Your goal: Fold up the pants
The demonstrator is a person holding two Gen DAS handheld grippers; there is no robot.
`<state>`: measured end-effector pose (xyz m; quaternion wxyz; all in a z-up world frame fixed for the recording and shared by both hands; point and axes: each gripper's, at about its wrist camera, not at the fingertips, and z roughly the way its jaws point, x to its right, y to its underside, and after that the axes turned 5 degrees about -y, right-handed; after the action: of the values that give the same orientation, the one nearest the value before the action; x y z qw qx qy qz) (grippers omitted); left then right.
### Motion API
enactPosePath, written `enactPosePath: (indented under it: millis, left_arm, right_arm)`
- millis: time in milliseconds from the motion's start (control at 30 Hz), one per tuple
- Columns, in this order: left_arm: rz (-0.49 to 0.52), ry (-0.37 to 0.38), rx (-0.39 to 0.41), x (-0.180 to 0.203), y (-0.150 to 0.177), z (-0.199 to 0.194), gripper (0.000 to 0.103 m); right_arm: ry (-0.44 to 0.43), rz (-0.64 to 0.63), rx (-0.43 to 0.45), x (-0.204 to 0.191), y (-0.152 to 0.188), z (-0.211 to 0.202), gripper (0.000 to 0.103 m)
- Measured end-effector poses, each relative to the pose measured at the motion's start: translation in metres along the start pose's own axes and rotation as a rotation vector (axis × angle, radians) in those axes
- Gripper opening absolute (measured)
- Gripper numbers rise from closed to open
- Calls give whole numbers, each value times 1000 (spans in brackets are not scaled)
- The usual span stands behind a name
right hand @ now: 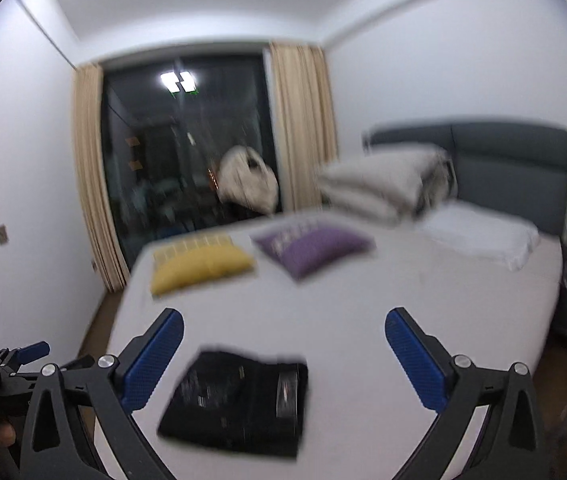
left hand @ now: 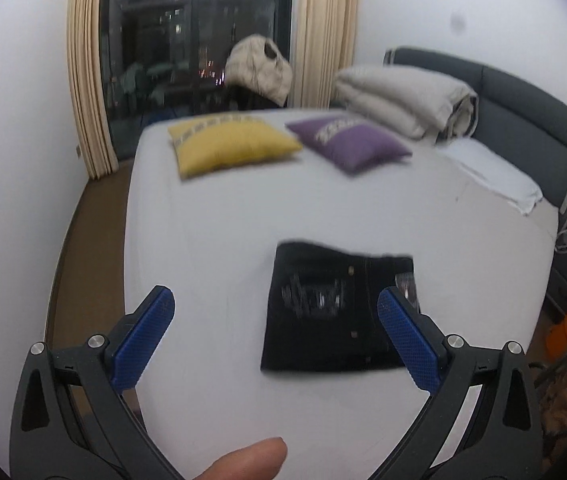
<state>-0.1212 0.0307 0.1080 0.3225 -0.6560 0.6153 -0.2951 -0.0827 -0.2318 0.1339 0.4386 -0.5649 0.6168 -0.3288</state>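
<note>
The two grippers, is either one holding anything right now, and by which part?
Nothing. The left gripper and right gripper are open above the bed, clear of the folded black pants.

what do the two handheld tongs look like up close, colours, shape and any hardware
Both tongs match: the left tongs and right tongs have matte black, V-spread arms with triangular cutouts and round silver bolts at the joints. Each finger carries a long blue pad with a fine knurled texture. A bare fingertip shows under the left pair; no sleeve visible.

Black denim pants (left hand: 339, 312) with pale worn patches, smooth matt white sheet on the bed (left hand: 211, 216), beyond the pants soft cloth cushions, yellow (left hand: 231, 146) and purple (left hand: 351, 144), pleated beige curtains (left hand: 87, 72)
</note>
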Motion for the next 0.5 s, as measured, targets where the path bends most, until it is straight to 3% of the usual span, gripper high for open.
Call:
enactPosePath:
  millis: [200, 500]
  left_arm:
    - [39, 4, -79, 25, 10, 50, 103]
    - [58, 3, -133, 36, 23, 87, 103]
  right_arm:
    - [27, 53, -210, 3, 30, 35, 103]
    - [8, 15, -278, -9, 44, 52, 103]
